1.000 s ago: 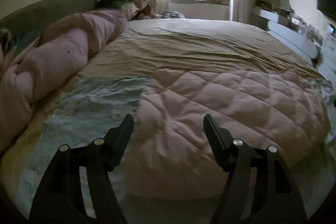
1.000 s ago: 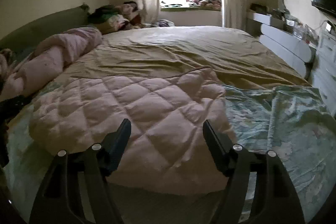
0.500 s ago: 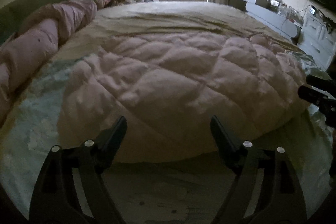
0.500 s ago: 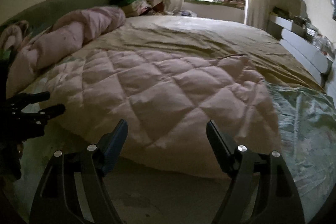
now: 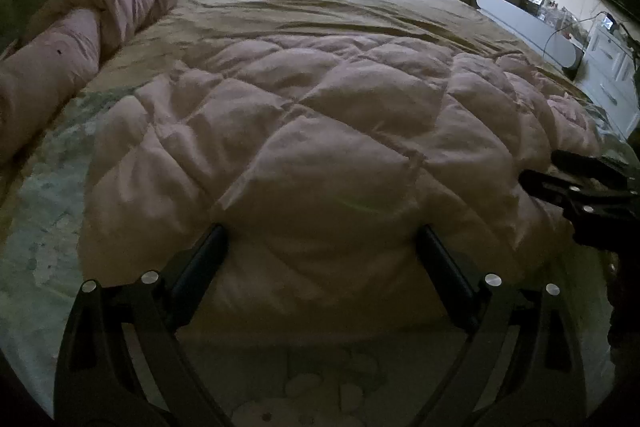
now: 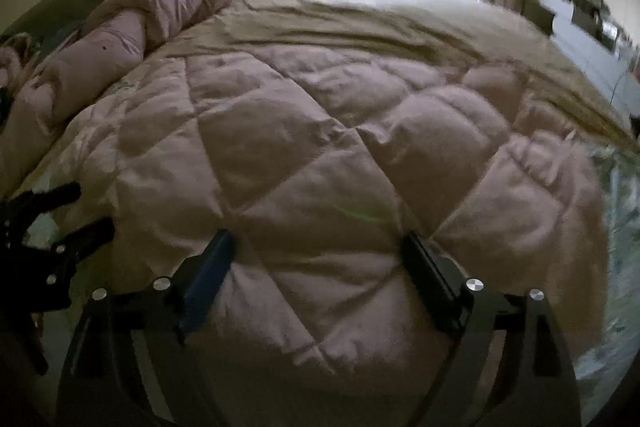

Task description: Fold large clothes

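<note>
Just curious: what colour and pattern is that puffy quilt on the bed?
Pale pink quilt, stitched in diamonds; clearest in the left wrist view.

Both grippers are lower and closer to the quilt (image 5: 320,131) than a second ago. The left gripper (image 5: 320,251) and right gripper (image 6: 316,251) have just been opening their jaws wider, each now straddling the quilt's near edge.

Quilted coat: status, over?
Both grippers, left and right, open, jaws just widened, nothing gripped. Pink quilted coat flat on bed. Nothing in the way.
</note>
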Demonstrator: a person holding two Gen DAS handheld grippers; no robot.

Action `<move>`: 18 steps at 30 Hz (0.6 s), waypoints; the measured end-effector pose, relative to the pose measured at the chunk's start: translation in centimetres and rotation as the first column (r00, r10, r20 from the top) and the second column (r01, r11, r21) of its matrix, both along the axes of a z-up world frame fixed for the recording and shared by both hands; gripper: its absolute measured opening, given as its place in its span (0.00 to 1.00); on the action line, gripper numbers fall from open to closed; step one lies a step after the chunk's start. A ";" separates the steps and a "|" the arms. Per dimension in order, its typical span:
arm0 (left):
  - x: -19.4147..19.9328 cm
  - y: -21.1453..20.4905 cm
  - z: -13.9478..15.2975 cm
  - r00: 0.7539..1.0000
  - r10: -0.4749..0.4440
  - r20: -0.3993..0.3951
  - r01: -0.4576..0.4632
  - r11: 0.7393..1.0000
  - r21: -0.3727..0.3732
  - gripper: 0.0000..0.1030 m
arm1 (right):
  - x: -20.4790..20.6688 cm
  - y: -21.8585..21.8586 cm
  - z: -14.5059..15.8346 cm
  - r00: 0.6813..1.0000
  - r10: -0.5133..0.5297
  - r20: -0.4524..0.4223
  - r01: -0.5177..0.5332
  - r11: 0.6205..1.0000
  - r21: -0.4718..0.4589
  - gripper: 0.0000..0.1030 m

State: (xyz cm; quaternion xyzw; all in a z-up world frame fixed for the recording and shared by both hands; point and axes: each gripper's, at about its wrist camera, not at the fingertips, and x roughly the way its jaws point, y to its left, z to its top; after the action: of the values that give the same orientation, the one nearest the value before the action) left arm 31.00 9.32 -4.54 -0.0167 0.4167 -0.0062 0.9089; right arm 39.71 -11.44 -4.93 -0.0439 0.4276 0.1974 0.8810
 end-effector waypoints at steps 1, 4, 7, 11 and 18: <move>0.1 -0.1 -0.2 1.000 -0.002 -0.006 0.002 1.000 0.001 0.87 | 0.3 0.0 -0.3 1.000 -0.003 -0.014 0.003 1.000 0.005 0.87; 0.5 -0.2 -0.7 1.000 -0.002 -0.026 0.002 1.000 -0.006 0.87 | 0.9 0.5 -1.1 0.999 -0.003 -0.034 0.003 1.000 -0.011 0.89; 0.9 0.1 -1.2 0.999 -0.006 -0.047 0.004 1.000 -0.026 0.87 | 1.1 0.5 -1.7 0.999 -0.008 -0.040 0.008 1.000 -0.011 0.89; 0.9 0.1 -1.5 0.998 -0.004 -0.060 0.002 1.000 -0.029 0.87 | 0.9 0.5 -2.0 0.999 -0.010 -0.037 0.010 1.000 -0.018 0.89; -1.2 0.9 0.5 1.000 0.009 -0.027 -0.011 0.997 -0.074 0.87 | -0.6 -1.2 0.8 1.000 0.000 -0.001 0.000 0.999 0.050 0.89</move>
State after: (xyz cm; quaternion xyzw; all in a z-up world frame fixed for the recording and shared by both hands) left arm 29.84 10.19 -4.04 -0.0526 0.4281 -0.0169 0.9020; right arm 39.06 -12.67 -4.10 -0.0216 0.4231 0.2080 0.8816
